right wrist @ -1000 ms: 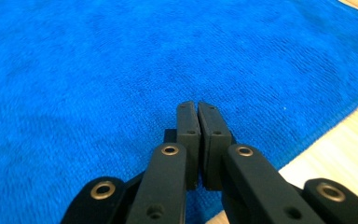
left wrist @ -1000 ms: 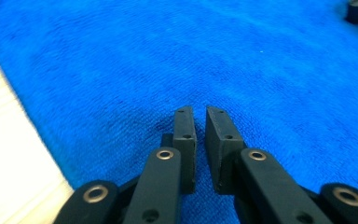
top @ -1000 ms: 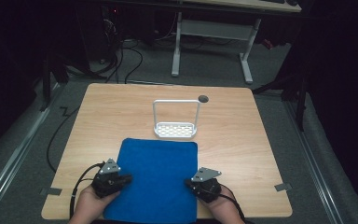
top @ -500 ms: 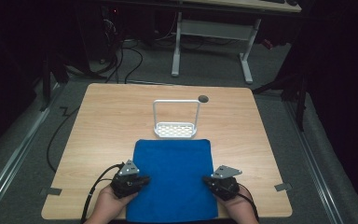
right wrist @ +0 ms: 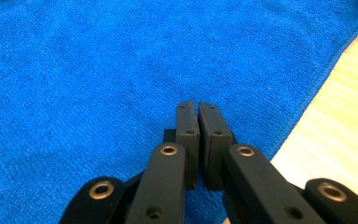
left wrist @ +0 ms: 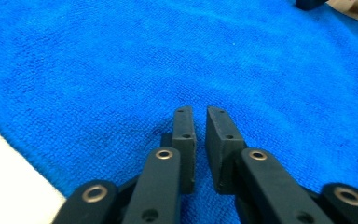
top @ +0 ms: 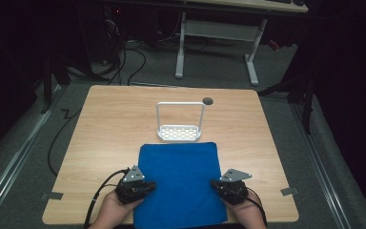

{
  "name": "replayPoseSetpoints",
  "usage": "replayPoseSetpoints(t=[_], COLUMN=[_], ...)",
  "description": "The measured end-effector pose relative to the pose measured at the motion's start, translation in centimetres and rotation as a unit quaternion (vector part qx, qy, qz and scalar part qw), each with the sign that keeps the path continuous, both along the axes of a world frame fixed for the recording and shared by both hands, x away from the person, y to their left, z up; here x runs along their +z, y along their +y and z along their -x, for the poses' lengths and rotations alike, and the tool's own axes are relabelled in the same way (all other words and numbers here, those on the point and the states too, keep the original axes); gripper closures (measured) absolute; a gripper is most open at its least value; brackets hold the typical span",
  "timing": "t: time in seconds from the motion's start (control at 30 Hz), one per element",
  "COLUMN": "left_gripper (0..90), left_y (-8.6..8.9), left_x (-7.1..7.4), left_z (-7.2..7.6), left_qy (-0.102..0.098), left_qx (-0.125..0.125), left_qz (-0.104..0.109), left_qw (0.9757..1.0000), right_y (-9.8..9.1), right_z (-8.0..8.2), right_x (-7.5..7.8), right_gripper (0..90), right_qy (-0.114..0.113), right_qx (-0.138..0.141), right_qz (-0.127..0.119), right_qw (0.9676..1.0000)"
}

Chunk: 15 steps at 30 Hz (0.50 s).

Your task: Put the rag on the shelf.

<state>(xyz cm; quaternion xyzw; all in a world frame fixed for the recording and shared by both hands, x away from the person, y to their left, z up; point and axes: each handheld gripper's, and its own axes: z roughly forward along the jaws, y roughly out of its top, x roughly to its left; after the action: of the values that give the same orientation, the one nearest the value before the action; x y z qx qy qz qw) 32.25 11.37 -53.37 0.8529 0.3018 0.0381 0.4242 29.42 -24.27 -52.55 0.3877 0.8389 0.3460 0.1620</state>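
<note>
A blue cloth (top: 180,183) lies spread flat on the near half of the wooden table (top: 109,124), its near edge reaching the table's near edge; everything else is placed here by reference to this cloth. Just beyond its far edge, nearly touching it, stands a small white rack (top: 180,124) with a perforated base and a tall looped wire handle; beyond the rack, further from the cloth, a round dark grommet hole (top: 208,100) is set in the tabletop. The left gripper (top: 147,185), held in the person's left hand (top: 116,207), sits at the cloth's left edge near its near corner, pointing inward over the fabric; its cable (top: 97,200) curves off the cloth's left side toward the table's near edge. The right gripper (top: 214,183), in the right hand (top: 248,212), sits at the cloth's right edge, opposite the left one, also pointing inward. In the left gripper view the jaws stand close together with a narrow gap, low over the blue pile; whether any fabric is pinched between them cannot be told. In the right gripper view the jaws are almost closed, only a thin slit between them, above the cloth near its edge, with bare wood to the side; no fabric is seen between them.
</note>
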Motion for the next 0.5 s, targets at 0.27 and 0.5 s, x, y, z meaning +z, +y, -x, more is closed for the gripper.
replayPoseSetpoints(t=[0.27,0.5], left_gripper=[71.7,61.0], left_y=[3.3,5.0], left_x=[0.7,0.6], left_z=[-1.4,-5.2], left_qy=[-0.015,-0.031], left_qx=[0.078,0.158], left_qz=[0.042,0.017], left_qw=[0.996,0.9868], right_y=[-0.3,-0.8], right_z=[-0.1,-0.5], right_x=[0.4,0.5], right_gripper=[79.0,68.7], right_qy=[-0.01,-0.019], right_qx=[-0.012,-0.022], right_qz=[-0.02,-0.048], right_qw=[0.9997,0.9984])
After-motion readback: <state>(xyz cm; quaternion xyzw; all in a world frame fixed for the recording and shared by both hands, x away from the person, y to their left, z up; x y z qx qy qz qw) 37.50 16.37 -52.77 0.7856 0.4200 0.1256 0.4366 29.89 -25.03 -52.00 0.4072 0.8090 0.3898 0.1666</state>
